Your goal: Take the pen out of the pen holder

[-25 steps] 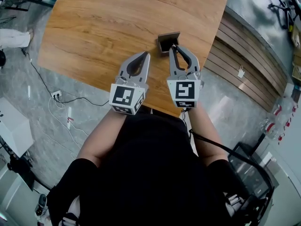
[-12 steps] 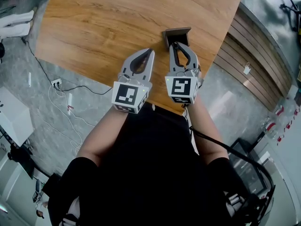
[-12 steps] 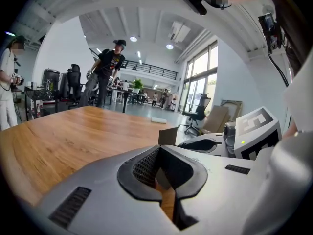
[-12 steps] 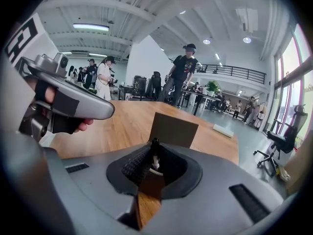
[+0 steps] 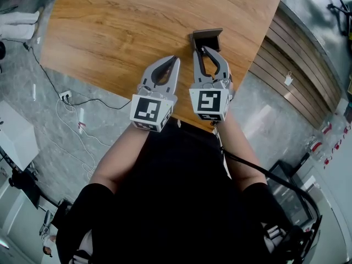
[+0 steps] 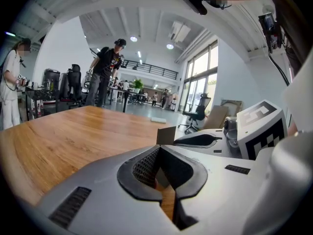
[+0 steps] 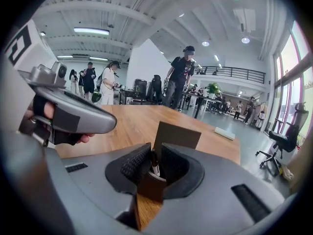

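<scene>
Right claw (image 5: 202, 49): pinching pen (image 7: 154, 164) inside pen holder (image 5: 208, 36)
Left claw (image 5: 175, 59): pressed together, empty
Surface: wooden table (image 5: 110, 26)
Room: people (image 7: 182, 75) only in gripper views; pen only in right gripper view

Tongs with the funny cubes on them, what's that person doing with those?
A person holds one pair in each hand over a wooden table. The right tongs are closed on a pen that stands in a brown pen holder; it is not lifted out yet. The left tongs are shut with nothing in them, just beside the right ones.
</scene>
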Motion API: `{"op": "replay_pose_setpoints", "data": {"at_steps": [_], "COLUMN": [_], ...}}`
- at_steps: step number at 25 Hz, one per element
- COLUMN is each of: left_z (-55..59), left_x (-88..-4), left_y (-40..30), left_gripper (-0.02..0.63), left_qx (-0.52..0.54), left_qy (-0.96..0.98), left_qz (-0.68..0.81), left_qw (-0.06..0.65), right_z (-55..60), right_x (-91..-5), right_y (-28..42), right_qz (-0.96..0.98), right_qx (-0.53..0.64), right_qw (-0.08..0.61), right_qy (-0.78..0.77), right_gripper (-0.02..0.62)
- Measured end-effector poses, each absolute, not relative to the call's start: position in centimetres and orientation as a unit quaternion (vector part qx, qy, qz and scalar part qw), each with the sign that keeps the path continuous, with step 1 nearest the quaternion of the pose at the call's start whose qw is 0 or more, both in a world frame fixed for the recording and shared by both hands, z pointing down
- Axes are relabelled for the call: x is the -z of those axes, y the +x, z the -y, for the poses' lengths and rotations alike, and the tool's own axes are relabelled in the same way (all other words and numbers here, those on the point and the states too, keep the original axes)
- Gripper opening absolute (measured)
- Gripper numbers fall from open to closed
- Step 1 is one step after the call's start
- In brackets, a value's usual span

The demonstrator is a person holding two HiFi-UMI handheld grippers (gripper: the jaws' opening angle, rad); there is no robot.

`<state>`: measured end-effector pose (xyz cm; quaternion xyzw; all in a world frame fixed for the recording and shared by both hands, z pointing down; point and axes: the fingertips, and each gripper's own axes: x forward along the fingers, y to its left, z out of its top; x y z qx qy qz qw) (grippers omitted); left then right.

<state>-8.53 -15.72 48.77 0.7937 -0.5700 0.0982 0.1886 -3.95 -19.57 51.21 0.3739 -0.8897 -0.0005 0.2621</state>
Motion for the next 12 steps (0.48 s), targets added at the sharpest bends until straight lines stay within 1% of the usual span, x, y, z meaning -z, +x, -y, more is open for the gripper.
{"op": "replay_pose_setpoints", "data": {"at_steps": [4,8,12], "left_z": [15.8,15.9,15.7], "left_x": [-47.4,-43.9,-40.1], "left_y": [-8.3,-7.5,-6.9], "left_gripper": [0.0,0.0,0.0], "left_qx": [-0.091,-0.077,-0.058], "left_qy": [0.796,0.805,0.812], "left_qz": [0.572,0.57,0.569], "left_qw": [0.176,0.147,0.115], "right_z": [19.3,18.8,18.0], "right_x": [-48.2,-42.8,-37.2], "right_y": [-3.7,-2.6,-1.2], "right_qz": [0.894,0.898,0.899], "right_qx": [0.011,0.033,0.051], "right_qw": [0.234,0.186,0.133], "right_qy": [0.382,0.398,0.414], "right_gripper": [0.044,0.043,0.018]}}
